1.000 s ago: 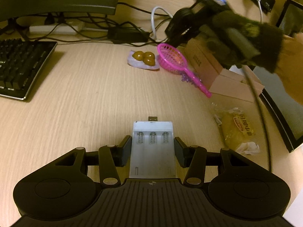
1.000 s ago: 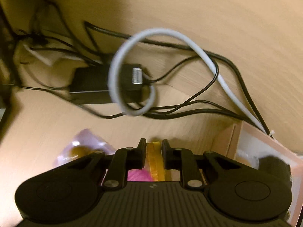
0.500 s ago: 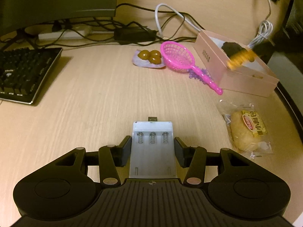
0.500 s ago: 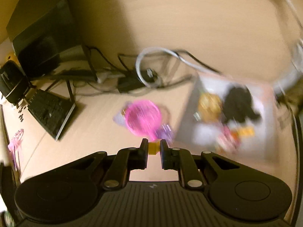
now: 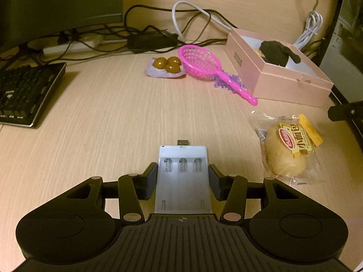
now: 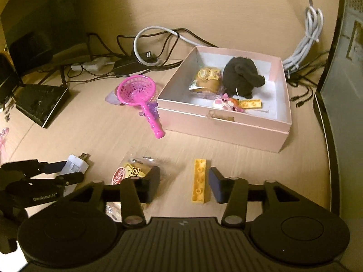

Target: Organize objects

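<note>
Lying between opening right gripper (image 6: 184, 184): studded yellow brick (image 6: 199, 183).

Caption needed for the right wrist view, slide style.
Right gripper opening around a yellow brick on the desk, short of the pink box.

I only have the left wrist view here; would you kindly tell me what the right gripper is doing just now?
Observer: The right gripper has its jaws opening, and a yellow brick lies on the table between its fingers, with neither pad pressing on it.
Operator: Thank you. What sits in the pink box besides the black plush?
Observer: A wrapped bun, a small pink toy and a second yellow brick lie in it, beside the plush.
</note>
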